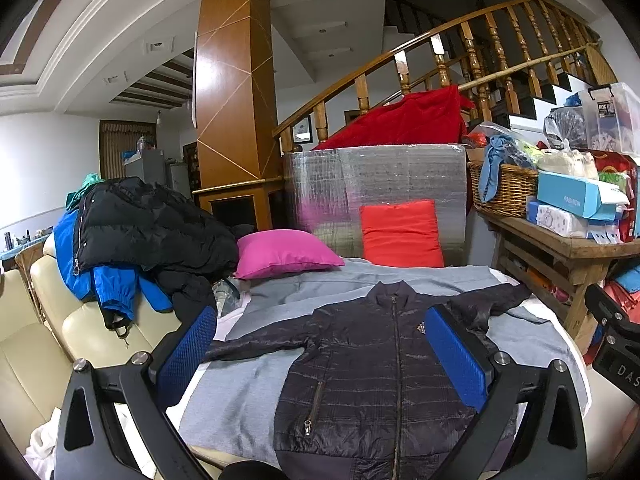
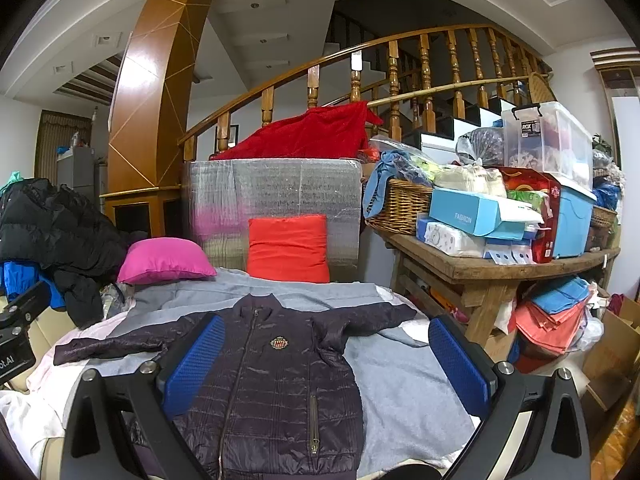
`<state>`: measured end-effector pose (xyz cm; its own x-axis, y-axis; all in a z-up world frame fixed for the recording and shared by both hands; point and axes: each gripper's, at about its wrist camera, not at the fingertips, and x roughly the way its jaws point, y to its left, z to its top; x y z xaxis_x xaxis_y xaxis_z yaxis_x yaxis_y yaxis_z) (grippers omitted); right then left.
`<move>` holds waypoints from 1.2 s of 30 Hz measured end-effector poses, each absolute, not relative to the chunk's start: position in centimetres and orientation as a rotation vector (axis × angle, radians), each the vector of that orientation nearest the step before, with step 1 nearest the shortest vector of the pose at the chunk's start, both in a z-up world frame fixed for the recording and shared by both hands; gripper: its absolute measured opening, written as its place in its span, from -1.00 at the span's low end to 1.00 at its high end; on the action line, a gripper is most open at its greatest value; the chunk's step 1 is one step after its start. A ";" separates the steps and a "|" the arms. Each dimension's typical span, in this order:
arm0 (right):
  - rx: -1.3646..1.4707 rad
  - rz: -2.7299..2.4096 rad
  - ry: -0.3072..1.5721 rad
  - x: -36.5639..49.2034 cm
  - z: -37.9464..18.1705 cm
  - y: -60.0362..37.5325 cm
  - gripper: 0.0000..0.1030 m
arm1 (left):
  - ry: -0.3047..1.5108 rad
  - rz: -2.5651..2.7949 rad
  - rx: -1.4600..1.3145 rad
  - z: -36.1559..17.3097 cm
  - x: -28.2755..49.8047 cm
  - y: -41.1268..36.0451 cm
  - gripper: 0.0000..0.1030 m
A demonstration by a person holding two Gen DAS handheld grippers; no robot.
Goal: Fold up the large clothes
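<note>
The left gripper (image 1: pixel 320 356) and the right gripper (image 2: pixel 326 364) both hang wide open, blue pads holding nothing. Below and between their fingers a dark quilted zip-front jacket (image 2: pixel 276 380) lies flat, front up, sleeves spread, on a grey blanket (image 2: pixel 404 392). Beyond the jacket's collar, a magenta cushion (image 2: pixel 164 260) sits to the left and an orange-red square cushion (image 2: pixel 288 248) leans against a silver foil-wrapped panel (image 2: pixel 272 188).
</note>
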<state>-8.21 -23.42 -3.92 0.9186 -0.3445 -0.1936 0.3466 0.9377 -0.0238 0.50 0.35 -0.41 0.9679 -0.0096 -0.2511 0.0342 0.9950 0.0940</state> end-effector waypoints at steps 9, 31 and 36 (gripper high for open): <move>0.016 -0.359 0.204 -8.1 -4.0 -23.6 1.00 | 0.255 -0.026 0.107 -0.6 0.4 0.2 1.00; 0.011 -0.353 0.219 -7.7 -4.4 -23.5 1.00 | 0.271 -0.025 0.113 -1.0 0.8 0.5 1.00; 0.012 -0.351 0.223 -7.6 -4.4 -23.5 1.00 | 0.272 -0.025 0.113 -1.1 0.7 0.5 1.00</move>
